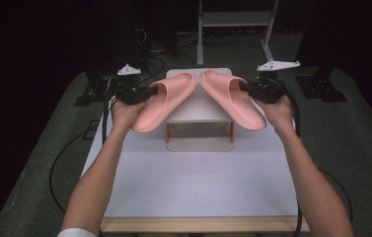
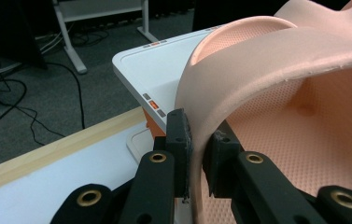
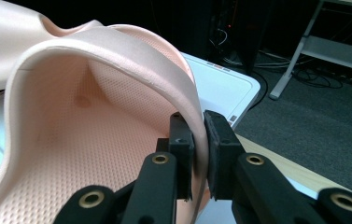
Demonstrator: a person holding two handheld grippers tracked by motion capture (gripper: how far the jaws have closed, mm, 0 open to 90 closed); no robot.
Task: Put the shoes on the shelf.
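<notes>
Left slipper (image 1: 161, 101) hangs tilted over the left edge of the small white shelf (image 1: 196, 111) that stands on the desk (image 1: 193, 182), toe end near the shelf top, heel end lower and out past the edge. Left tongs (image 1: 149, 93) closed narrow on the outer side of its strap; in the left gripper view the two pads pinch the strap wall (image 2: 197, 140), one pad outside, one inside. Right slipper (image 1: 233, 98) mirrors it over the shelf's right edge, toes nearly meeting the other pair's toe at centre back. Right tongs (image 1: 245, 87) likewise clamped tight on the strap edge (image 3: 200, 140), thin wall between the pads. Judged step: setting both slippers onto the shelf top. To do it well: level each sole before lowering, bring the heels inward so both sit fully on the top surface, keep the toes from colliding, and release only once the sole rests flat. The strap is soft and may flex.
</notes>
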